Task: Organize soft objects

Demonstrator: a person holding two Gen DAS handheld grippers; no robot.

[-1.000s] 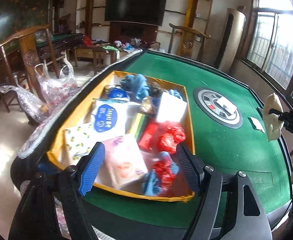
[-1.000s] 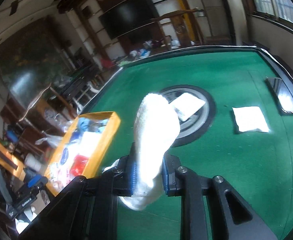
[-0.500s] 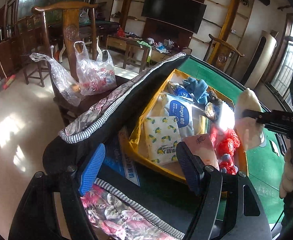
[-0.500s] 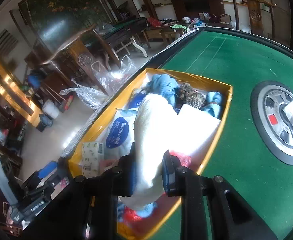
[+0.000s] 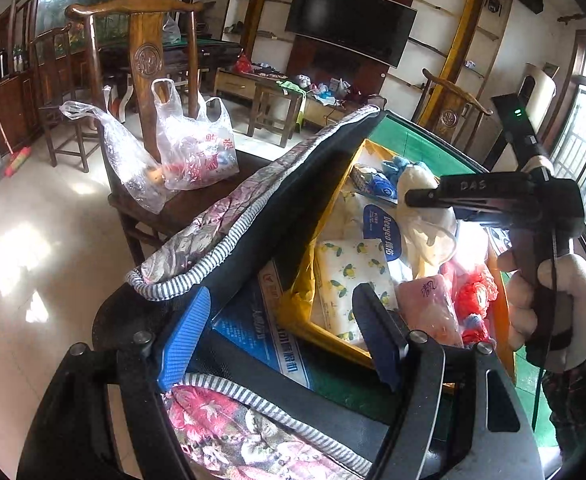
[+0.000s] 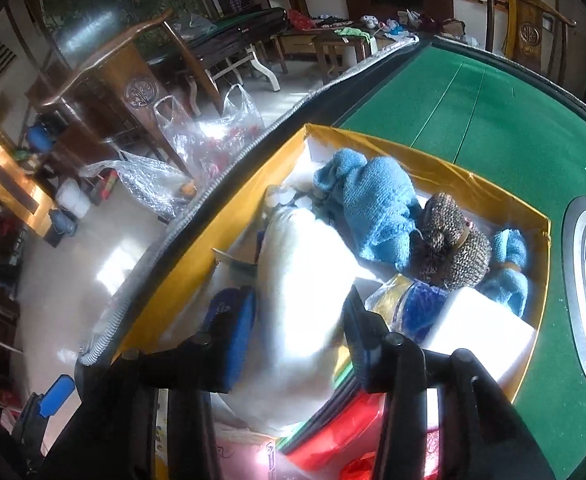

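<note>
A yellow box (image 6: 433, 160) full of soft things stands on the green table (image 6: 493, 112). My right gripper (image 6: 299, 324) hangs over the box with its jaws opening. The white sock (image 6: 305, 280) is between them, blurred, and the pads no longer squeeze it. In the left wrist view the same sock (image 5: 429, 232) droops under the right gripper (image 5: 417, 200), held by a gloved hand (image 5: 553, 292). My left gripper (image 5: 281, 336) stands open and empty over the box's near corner (image 5: 333, 338).
The box holds blue knitwear (image 6: 373, 200), a brown knitted piece (image 6: 453, 248), a white block (image 6: 481, 328), a lemon-print tissue pack (image 5: 353, 276), a pink pack (image 5: 429, 312) and red bags (image 5: 473, 288). A floral table cover (image 5: 229, 208) is folded back. A chair bears plastic bags (image 5: 197, 152).
The right gripper carried the sock from over the green table to above the box and its jaws have parted. The left gripper swung left towards the table's edge, still open.
</note>
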